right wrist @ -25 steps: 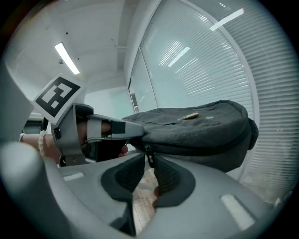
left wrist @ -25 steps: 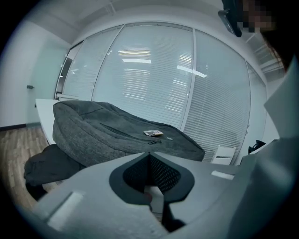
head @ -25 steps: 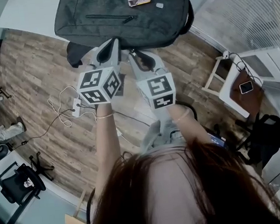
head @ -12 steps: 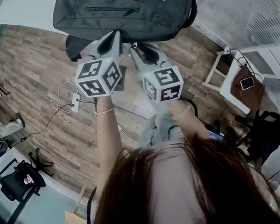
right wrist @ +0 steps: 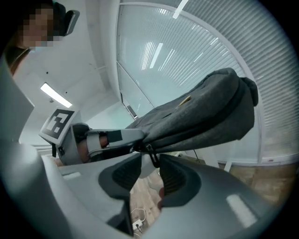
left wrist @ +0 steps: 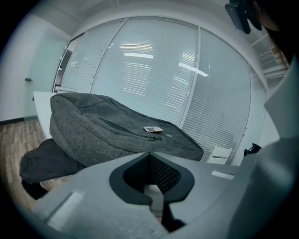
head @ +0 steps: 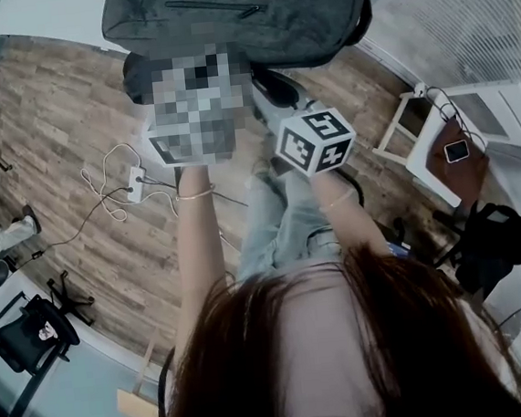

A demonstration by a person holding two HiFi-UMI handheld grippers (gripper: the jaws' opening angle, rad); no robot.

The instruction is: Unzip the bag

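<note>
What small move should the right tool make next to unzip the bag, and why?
Probably close the right tool on the zipper pull. In the right gripper view its jaws stand apart, and the dark pull hangs from the edge of the bag between them, apparently not yet pinched. The left tool, shut, sits close by at that edge.

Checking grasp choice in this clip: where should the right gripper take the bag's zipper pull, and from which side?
Grip the dark zipper pull by its hanging tab, coming up from below the backpack edge. It dangles thin and vertical between the open jaws of the right gripper, so the pads can probably close on its flat sides.
</note>
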